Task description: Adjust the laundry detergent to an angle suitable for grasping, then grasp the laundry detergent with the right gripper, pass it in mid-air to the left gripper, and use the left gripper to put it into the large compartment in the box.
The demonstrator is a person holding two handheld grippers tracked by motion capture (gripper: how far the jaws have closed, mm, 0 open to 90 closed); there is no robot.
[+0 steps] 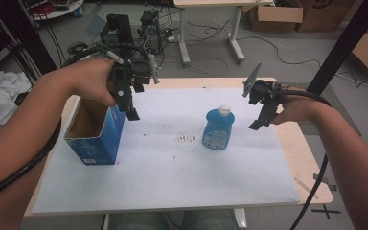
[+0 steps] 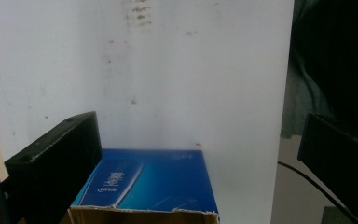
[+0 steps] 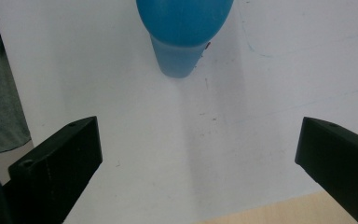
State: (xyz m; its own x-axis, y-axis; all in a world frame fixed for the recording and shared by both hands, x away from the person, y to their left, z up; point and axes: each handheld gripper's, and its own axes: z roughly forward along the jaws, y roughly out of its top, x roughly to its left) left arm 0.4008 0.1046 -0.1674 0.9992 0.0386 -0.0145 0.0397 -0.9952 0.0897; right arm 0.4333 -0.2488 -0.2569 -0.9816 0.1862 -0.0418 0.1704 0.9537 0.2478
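A blue bottle (image 1: pixel 218 128) with a white cap stands upright on the white sheet (image 1: pixel 172 167), right of centre. An open-topped blue cardboard box (image 1: pixel 96 132) stands at the sheet's left side. My left gripper (image 1: pixel 130 109) hangs above the box's right edge, jaws wide open and empty; the left gripper view looks down on the box (image 2: pixel 154 182) between them. To the right of the bottle, my right gripper (image 1: pixel 259 120) hovers open and empty. The bottle (image 3: pixel 182 28) sits ahead of its jaws in the right gripper view.
The sheet covers most of a light wooden table (image 1: pixel 311 163). A dark smudge (image 1: pixel 186 139) marks the sheet near its centre. Behind the table are cables, a second table's legs (image 1: pixel 235 33) and cardboard boxes (image 1: pixel 275 17). A dark post (image 1: pixel 340 48) rises at right.
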